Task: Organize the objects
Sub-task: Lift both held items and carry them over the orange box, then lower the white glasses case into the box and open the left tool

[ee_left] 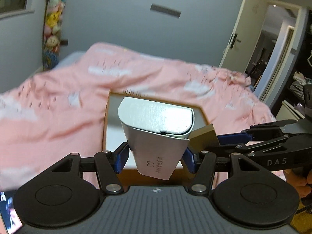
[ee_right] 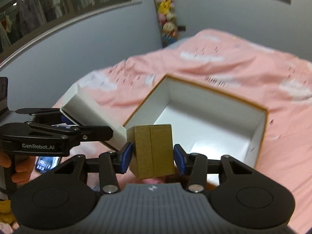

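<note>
My left gripper point(ee_left: 155, 156) is shut on a silver-white box point(ee_left: 156, 128) and holds it tilted above the near edge of an open storage box point(ee_left: 115, 117). My right gripper point(ee_right: 153, 155) is shut on a small gold box point(ee_right: 153, 148), held just in front of the open storage box point(ee_right: 261, 128), which has an orange rim and a bare white inside. The gold box point(ee_left: 202, 136) and the right gripper point(ee_left: 234, 136) show at the right of the left wrist view. The silver-white box point(ee_right: 91, 115) and left gripper point(ee_right: 66, 124) show at the left of the right wrist view, next to the gold box.
The open box lies on a bed with a pink patterned cover point(ee_right: 214, 58). A phone with a lit screen point(ee_right: 47, 162) lies on the cover below the left gripper. A hanging column of plush toys point(ee_right: 167, 13) is on the grey wall. An open door point(ee_left: 273, 54) is at right.
</note>
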A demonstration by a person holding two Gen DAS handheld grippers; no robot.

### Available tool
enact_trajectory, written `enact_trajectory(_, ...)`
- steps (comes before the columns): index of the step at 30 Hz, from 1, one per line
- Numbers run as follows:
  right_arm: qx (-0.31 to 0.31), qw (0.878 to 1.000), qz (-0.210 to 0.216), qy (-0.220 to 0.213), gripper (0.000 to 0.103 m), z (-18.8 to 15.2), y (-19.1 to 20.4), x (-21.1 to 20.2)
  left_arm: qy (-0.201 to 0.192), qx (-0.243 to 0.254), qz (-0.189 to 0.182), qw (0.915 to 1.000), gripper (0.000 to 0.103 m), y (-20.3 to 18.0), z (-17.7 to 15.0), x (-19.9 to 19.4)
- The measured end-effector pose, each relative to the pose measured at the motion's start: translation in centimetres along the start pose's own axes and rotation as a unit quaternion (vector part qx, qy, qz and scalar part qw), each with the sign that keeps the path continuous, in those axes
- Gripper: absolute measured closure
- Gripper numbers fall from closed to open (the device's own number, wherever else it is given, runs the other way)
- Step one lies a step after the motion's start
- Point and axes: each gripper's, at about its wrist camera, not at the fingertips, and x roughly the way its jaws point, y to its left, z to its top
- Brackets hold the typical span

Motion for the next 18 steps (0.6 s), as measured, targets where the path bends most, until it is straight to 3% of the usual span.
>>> enact_trajectory(4,0.008,0.999,-0.025,-0.025,0.055,1.3,-1.4,-0.4,-0.016,0.018,0.0,0.9997,0.036,-0.9,1.9,1.3)
enact_trajectory(7,0.014,0.998,-0.043,-0.033,0.055,2.1,-2.7,0.2,-0.005,0.031,-0.006,0.9995,0.036,-1.2,3.2,3.0)
enact_trajectory(11,0.028,0.998,-0.059,-0.021,0.055,2.6,-4.7,2.6,0.061,0.038,-0.023,0.9971,0.036,-0.6,4.5,7.0)
enact_trajectory(18,0.068,0.997,-0.037,0.023,0.055,1.6,-8.2,7.3,0.179,0.055,-0.005,0.9824,0.036,0.8,3.3,13.6)
